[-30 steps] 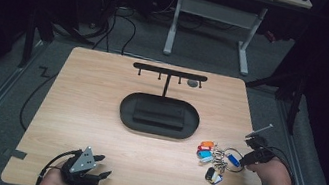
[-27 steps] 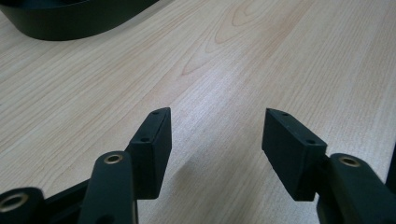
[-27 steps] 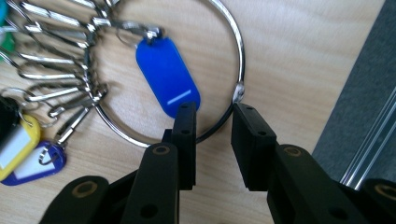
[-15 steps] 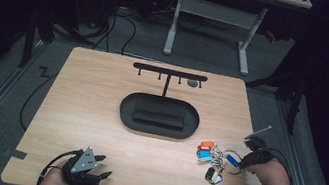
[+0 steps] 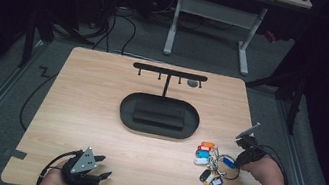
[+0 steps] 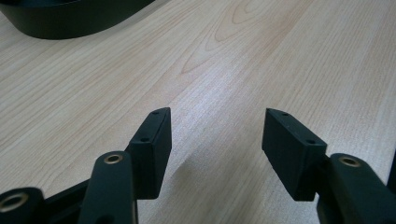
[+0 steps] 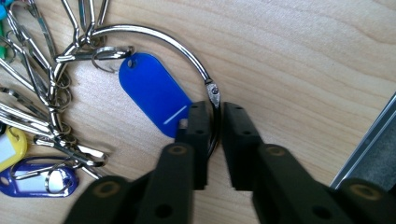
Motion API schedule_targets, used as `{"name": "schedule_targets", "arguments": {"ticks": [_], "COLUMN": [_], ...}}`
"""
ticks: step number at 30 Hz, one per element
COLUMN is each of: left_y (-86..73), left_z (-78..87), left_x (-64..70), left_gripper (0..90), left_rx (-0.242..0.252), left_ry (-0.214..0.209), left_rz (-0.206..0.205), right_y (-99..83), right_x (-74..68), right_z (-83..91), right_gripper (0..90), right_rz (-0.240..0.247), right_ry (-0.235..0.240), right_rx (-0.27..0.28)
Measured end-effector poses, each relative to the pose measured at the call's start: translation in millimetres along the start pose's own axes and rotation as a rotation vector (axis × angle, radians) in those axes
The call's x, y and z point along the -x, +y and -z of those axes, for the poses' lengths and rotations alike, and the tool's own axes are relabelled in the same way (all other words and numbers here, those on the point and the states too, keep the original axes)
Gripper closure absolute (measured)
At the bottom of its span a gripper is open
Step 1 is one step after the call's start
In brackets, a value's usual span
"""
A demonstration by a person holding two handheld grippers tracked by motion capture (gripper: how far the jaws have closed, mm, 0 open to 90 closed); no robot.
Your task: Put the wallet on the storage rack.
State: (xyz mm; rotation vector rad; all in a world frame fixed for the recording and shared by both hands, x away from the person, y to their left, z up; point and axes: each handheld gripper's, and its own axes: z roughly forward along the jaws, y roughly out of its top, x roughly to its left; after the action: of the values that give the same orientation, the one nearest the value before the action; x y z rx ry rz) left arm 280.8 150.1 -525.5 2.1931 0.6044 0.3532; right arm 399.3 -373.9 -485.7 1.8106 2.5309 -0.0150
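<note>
Near the counter's right edge, the right tongs (image 7: pixel 213 135) pinch the big silver key ring (image 7: pixel 154 35) flat on the wood, probably to lift it, while the left tongs (image 6: pixel 215 140) gape empty at the front-left corner.

Left gripper (image 5: pixel 100 167): black body, grey three-cornered plate on top with small dark fastener holes, black cable looping from its rear. Jaws: matte black blocks, each with two small screw recesses in the edge; black link arms with brass-coloured pivot bushings.

Right gripper (image 7: pixel 214 122): same black jaws, screw recesses and brass-ringed pivots; grey plate on top; black cable trailing behind.

Forearms: bare, no sleeves in view.
</note>
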Motion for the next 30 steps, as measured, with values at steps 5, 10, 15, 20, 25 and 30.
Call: {"name": "schedule_targets", "arguments": {"ticks": [5,10,15,20,25,30], "left_y": [-0.4,-0.8,-1.0,-1.5,-1.5,-1.1], "left_z": [0.4,0.6,1.2,1.4,1.3,1.1], "left_x": [-0.2,-0.3,0.1,-0.1,-0.5,-0.7], "left_gripper": [43.2,43.2,43.2,43.2,43.2,43.2], "left_rx": [0.002,0.005,0.007,0.008,0.007,0.005], "left_ry": [0.000,0.000,0.003,0.003,0.004,0.004], "left_rz": [0.000,0.002,0.003,0.004,0.005,0.005], "right_y": [1.8,3.8,9.4,9.4,8.7,10.6], "right_x": [1.4,3.1,1.8,0.5,-1.1,-7.9], "right_z": [0.0,-0.3,-0.8,-0.5,-0.2,5.5], "right_gripper": [77.5,80.8,86.4,87.0,87.4,87.5], "right_rz": [-0.005,-0.019,-0.003,0.046,0.075,0.110], "right_ry": [0.007,0.024,0.028,0.022,0.017,-0.025], "right_rx": [-0.026,-0.038,-0.049,-0.047,-0.028,-0.043]}}
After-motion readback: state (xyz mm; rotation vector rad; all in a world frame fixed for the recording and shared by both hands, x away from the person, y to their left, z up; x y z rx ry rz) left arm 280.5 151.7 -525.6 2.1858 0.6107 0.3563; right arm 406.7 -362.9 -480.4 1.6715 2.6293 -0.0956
